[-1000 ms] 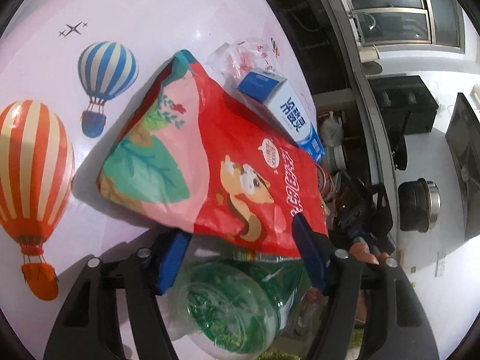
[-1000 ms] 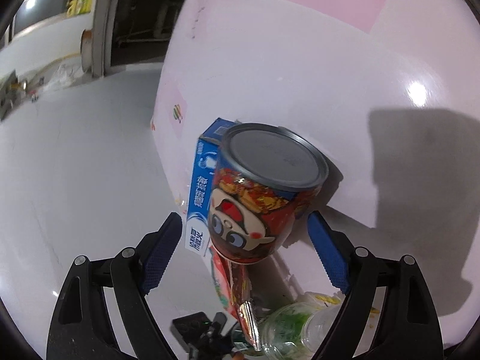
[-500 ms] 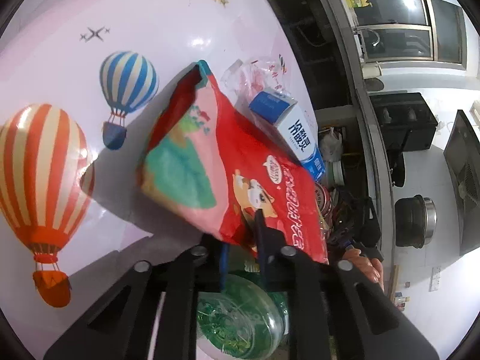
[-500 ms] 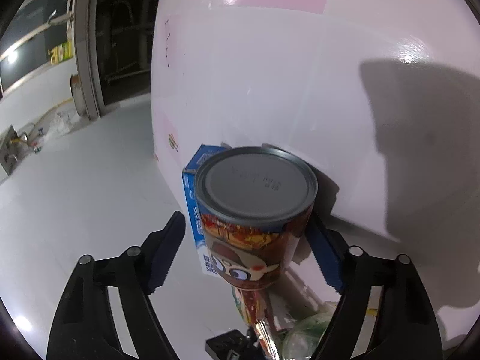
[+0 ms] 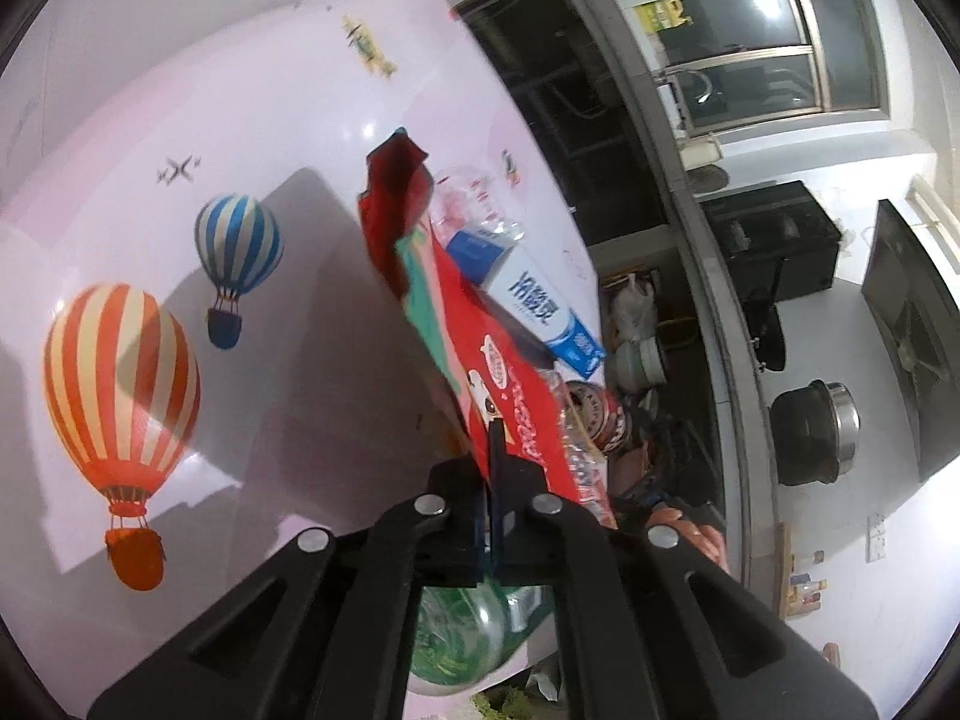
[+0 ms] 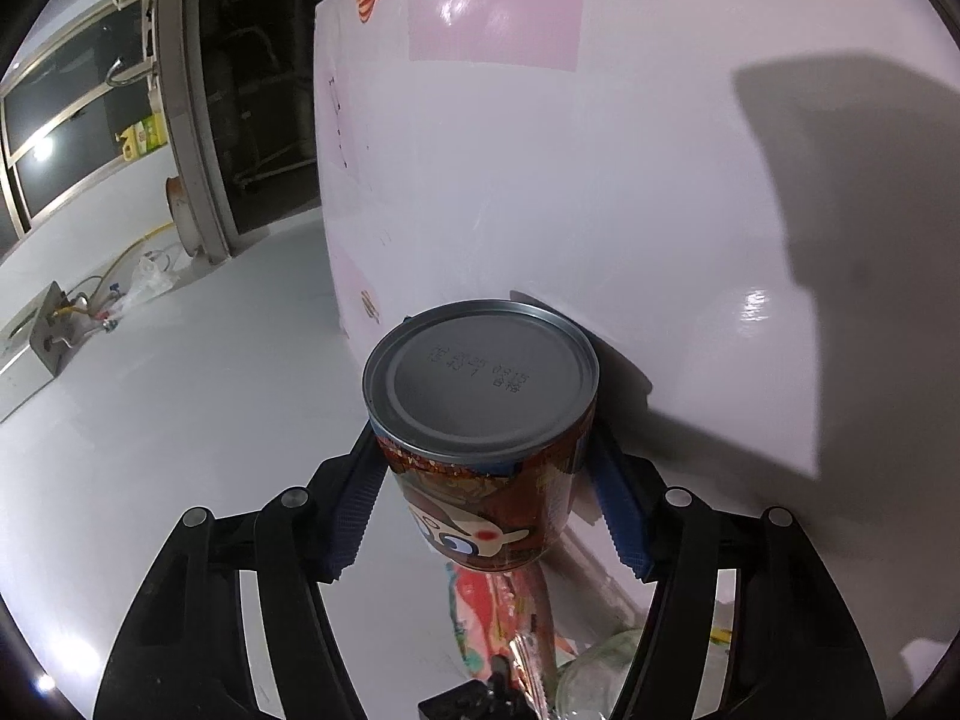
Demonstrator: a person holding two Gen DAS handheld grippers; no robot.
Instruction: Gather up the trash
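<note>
Two grippers each hold one piece of trash. The left gripper [image 5: 489, 504] has its fingers pinched together on the lower edge of a red snack bag [image 5: 480, 348], which rises from the fingertips toward 11 o'clock, hanging crumpled above the table [image 5: 312, 138]. The right gripper [image 6: 486, 498] has its blue pads [image 6: 354, 516] pressed against both sides of a printed can [image 6: 480, 396], whose grey end faces the camera; the can sits squarely between the fingers, at 12 o'clock from them.

Beneath lies a glossy pale-pink tabletop printed with two striped hot-air balloons, one red [image 5: 120, 384] and one blue [image 5: 237, 252]. At 1 o'clock from the left fingertips one blue-and-white carton [image 5: 531, 306] lies on the table, with one clear crumpled wrapper [image 5: 474, 204] just beyond it. One green-tinted clear bottle [image 5: 474, 636] shows below the left fingers at 6 o'clock. Off the table's edge are a grey floor [image 6: 150, 396], windows [image 5: 762, 54] and one metal pot [image 5: 819, 432] at 3 o'clock.
</note>
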